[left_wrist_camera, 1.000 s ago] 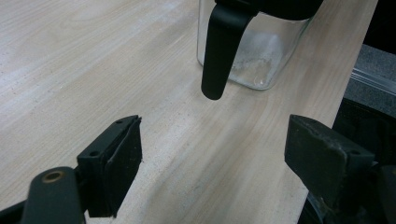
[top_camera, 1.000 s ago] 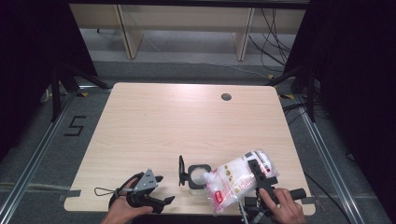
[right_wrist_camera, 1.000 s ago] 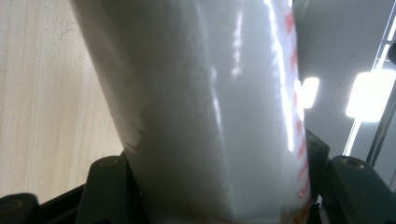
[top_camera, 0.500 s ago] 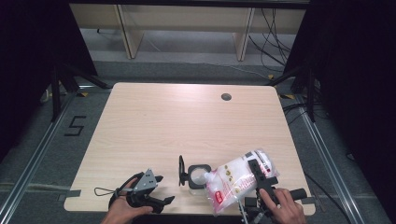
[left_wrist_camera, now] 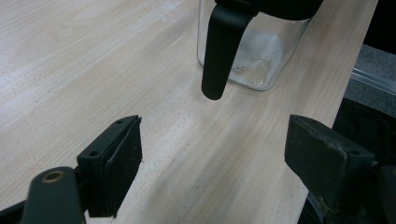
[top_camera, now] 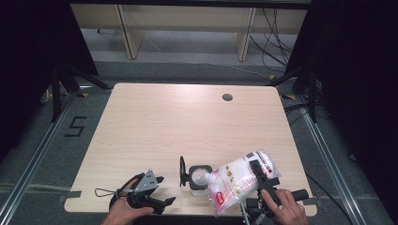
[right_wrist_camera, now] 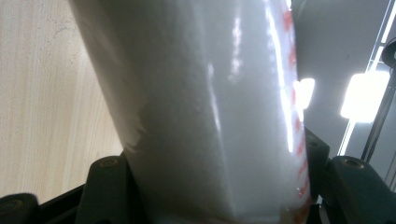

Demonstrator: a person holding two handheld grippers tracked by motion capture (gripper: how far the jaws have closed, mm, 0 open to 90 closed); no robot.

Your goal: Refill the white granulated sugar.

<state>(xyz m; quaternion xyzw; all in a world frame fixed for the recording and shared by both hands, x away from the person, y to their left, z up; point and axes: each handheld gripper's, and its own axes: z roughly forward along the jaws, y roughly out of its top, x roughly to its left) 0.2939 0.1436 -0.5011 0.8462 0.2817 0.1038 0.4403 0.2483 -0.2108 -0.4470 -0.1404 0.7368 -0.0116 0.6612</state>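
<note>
Right tool (top_camera: 257, 169) is pinching a plastic bag (top_camera: 234, 180) of white powder, tipped over the glass jar (top_camera: 198, 176) near the desk's (top_camera: 187, 122) front edge. Left tool (top_camera: 159, 190) sits spread wide, nothing in it, just left of the jar.

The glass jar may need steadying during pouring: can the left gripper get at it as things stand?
Probably yes. The left gripper is open and aimed at the glass jar, with bare table between them; the jar's hanging black lid partly fronts it.
</note>
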